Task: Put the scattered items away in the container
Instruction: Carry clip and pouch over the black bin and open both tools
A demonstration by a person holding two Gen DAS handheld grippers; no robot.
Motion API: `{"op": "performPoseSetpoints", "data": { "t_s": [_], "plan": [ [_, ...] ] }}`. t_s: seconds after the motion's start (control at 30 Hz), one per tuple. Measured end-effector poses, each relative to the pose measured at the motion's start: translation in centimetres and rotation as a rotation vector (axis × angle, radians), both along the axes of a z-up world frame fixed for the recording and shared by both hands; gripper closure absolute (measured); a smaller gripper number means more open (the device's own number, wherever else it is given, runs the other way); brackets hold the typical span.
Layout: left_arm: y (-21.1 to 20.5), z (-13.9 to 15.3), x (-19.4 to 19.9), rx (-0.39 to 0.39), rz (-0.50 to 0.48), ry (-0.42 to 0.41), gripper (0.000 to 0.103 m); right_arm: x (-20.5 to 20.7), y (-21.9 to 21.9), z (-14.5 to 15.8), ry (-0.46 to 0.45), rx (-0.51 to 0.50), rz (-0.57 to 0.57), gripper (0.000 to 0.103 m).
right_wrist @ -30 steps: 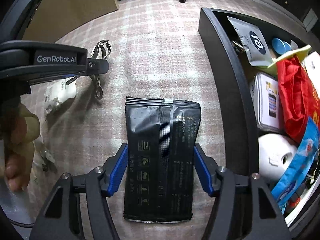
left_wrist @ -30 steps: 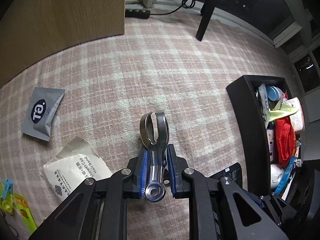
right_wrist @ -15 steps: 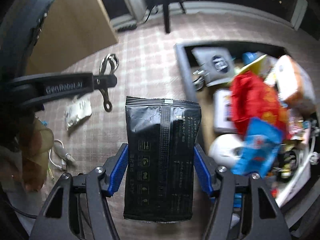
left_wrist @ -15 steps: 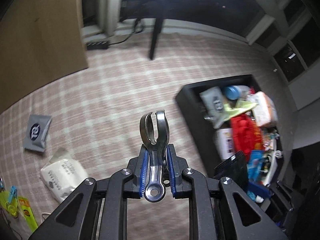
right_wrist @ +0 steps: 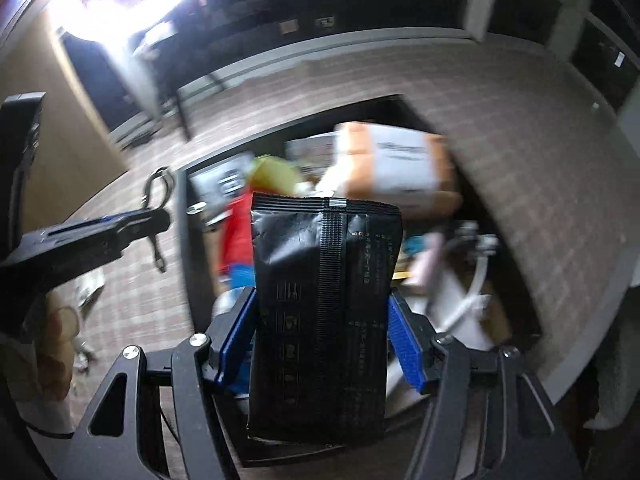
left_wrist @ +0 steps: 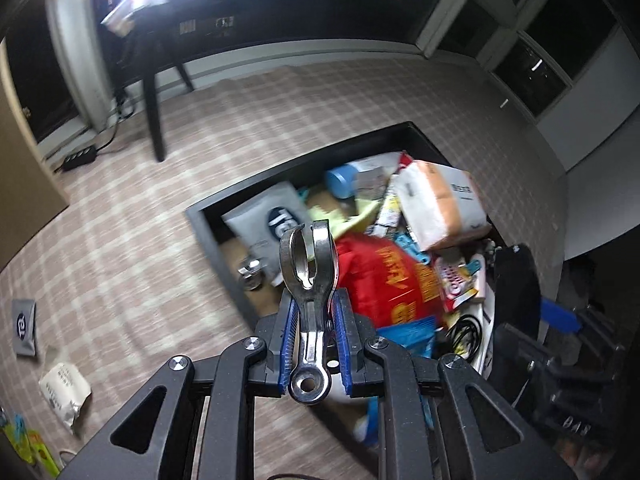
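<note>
My left gripper (left_wrist: 314, 344) is shut on a shiny metal clamp tool (left_wrist: 308, 276) and holds it in the air above the near left edge of the black container (left_wrist: 212, 240). My right gripper (right_wrist: 322, 332) is shut on a black foil packet (right_wrist: 322, 312) and holds it over the container (right_wrist: 186, 240), which is full of mixed items. The left gripper with its metal tool (right_wrist: 158, 196) shows at the left of the right wrist view. On the rug lie a grey sachet (left_wrist: 24, 326) and a white packet (left_wrist: 64, 394).
The container holds a red bag (left_wrist: 384, 276), a tissue pack (left_wrist: 436, 204), a grey sachet (left_wrist: 272, 216) and several other things. A chair leg (left_wrist: 154, 120) and a power strip (left_wrist: 78, 156) stand at the back. Green packets (left_wrist: 24, 444) lie at the lower left.
Both grippers have risen and swung right over the container, each still holding its item. The rug items have dropped back to the left.
</note>
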State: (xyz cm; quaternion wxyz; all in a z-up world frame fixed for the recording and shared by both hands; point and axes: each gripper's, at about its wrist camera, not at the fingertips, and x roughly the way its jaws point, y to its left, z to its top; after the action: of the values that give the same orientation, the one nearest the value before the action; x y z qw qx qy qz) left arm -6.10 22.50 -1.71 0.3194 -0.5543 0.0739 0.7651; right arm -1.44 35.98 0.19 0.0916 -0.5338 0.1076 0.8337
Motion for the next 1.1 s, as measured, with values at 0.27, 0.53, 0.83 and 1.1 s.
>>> {"op": "performPoseSetpoints", "data": {
  "t_s": [0.27, 0.53, 0.83, 1.1],
  "plan": [
    [1.1, 2.4, 2.1, -0.004, 0.008, 0.141, 0.037, 0.3, 3.1, 0.7, 0.02, 0.002, -0.041, 0.037],
    [-1.6, 5.3, 4.9, -0.007, 0.008, 0.206, 0.037, 1.0, 1.1, 2.7, 0.079, -0.013, -0.015, 0.037],
    [-6.9, 6.8, 7.6, -0.011, 0.057, 0.234, 0.037, 2.3, -2.7, 4.5, 0.135, -0.016, 0.057, 0.037],
    [-12.1, 7.0, 9.2, -0.047, 0.147, 0.275, 0.037, 2.0, -7.7, 5.2, 0.171, -0.021, 0.156, 0.037]
  ]
}}
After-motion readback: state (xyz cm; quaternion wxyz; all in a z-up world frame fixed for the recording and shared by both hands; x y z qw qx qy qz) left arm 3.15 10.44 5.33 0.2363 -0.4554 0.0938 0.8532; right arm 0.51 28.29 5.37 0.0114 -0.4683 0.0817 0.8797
